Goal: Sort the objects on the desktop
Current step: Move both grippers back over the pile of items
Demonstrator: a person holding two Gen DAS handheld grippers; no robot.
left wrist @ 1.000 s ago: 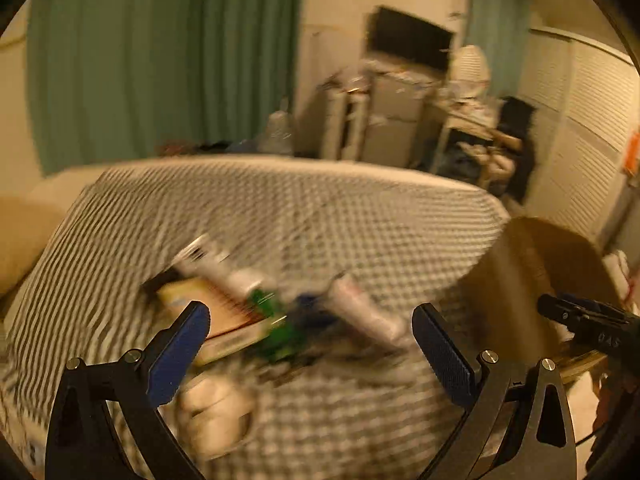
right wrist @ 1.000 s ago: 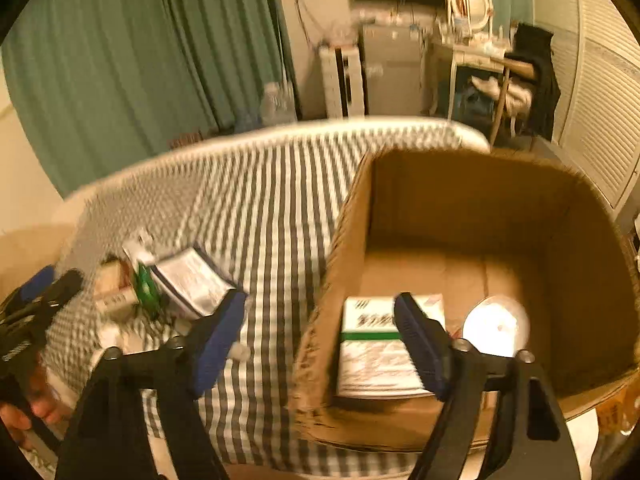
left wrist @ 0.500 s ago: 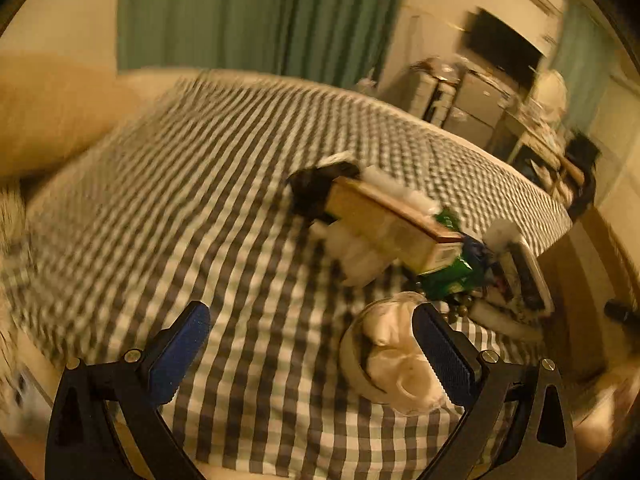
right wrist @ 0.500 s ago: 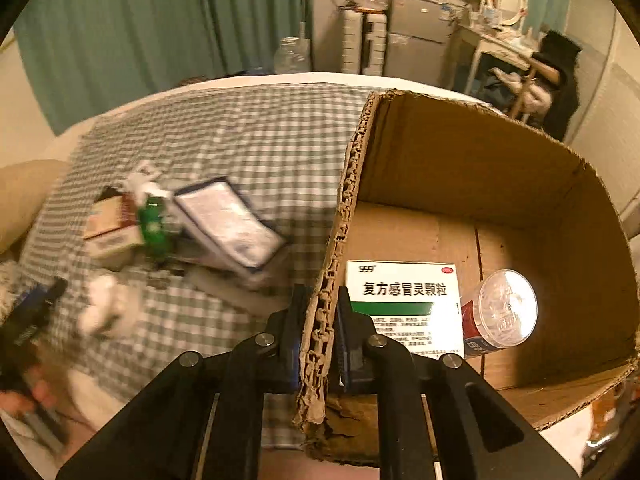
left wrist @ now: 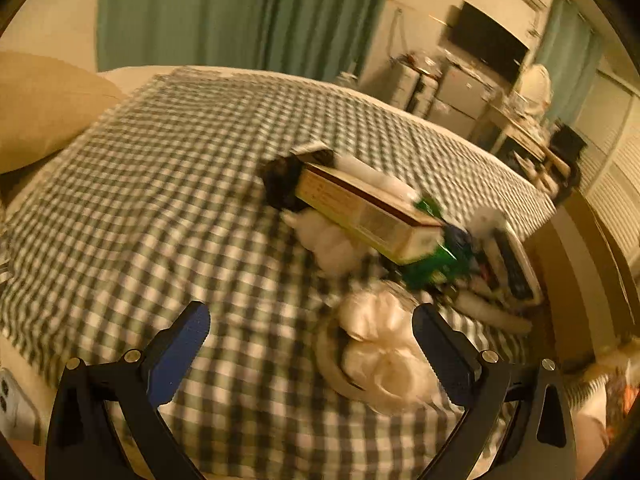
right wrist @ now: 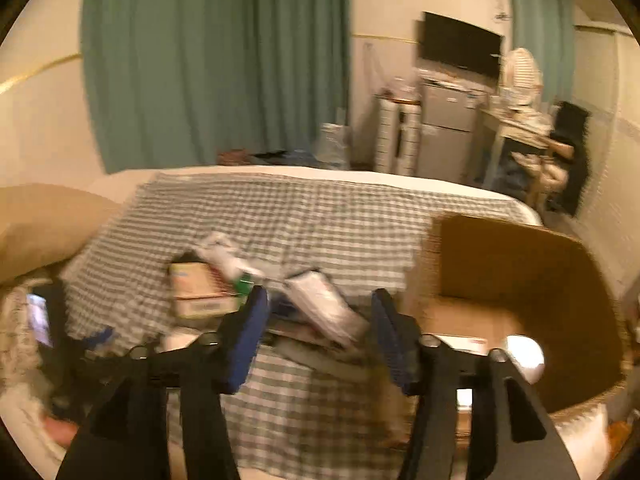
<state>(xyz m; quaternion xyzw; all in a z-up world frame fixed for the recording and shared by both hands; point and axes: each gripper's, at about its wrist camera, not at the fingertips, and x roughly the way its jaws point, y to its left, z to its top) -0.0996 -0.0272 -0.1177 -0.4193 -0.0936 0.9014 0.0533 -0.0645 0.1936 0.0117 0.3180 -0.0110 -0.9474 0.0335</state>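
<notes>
Two grippers, both empty. Carrier is a bed under a green-and-white checked cloth point(left wrist: 168, 184), not a desk. Open brown corrugated cardboard box point(right wrist: 516, 280) sits at the bed's right edge, with a white round-lidded container point(right wrist: 524, 354) and a flat white packet just visible on its floor. The unsorted pile lies near the front edge, right of centre: long cream-and-brown rectangular carton point(left wrist: 360, 210) tilted on top, a grey-white flat foil pouch point(right wrist: 320, 306) nearer the box, a green plastic item point(left wrist: 430, 266) under the carton, a black object point(left wrist: 282, 184) at its far end, white tubes beside it. A clear round tub of white cotton balls point(left wrist: 380, 348) sits closest to the front edge.

Left gripper point(left wrist: 312, 346): fingers wide apart, holding nothing, right finger beside the tub. Right gripper point(right wrist: 318, 338): fingers roughly half open, holding nothing, pointed at the pouch.

Risks, as I judge them: the tub is off-centre between the left fingers, so closing could knock it off the front edge. The carton rests loosely on other items; pulling anything beneath could topple it. Soft bedding may let things tip when pressed.

Hard to make out: both views are motion-blurred, labels unreadable, the small dark bits under the pile unidentifiable. Box floor is partly hidden by the right gripper. Contact between tub and finger: cannot tell.
</notes>
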